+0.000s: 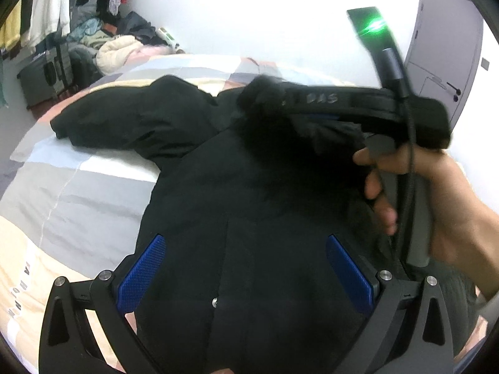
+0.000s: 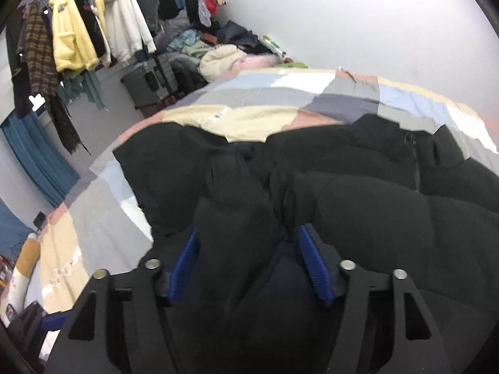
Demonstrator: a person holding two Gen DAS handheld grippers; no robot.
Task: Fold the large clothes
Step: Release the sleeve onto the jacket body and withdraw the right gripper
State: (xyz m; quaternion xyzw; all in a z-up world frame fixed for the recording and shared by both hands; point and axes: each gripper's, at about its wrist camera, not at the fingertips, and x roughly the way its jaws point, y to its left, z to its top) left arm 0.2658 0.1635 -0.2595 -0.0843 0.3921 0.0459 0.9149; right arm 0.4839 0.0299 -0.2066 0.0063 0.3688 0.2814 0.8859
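Jacket: black, spread on the patchwork bed; one sleeve lies out to the side
Left gripper: jaws wide apart above the jacket; nothing between them
Right gripper: jaws clamped on a fold of jacket

One black puffer jacket lies on one bed with a patchwork cover; a single sleeve stretches to the far left. Two grippers are present: the left gripper and the right gripper, each with two blue-padded fingers. One bare hand grips the right gripper's handle, on the right in the left wrist view. On that same device one green light glows. One grey door stands at far right. Far left, one clothes rail carries about six hanging garments, two of them yellow, one white. One dark suitcase stands below, beside one heap of clothes.
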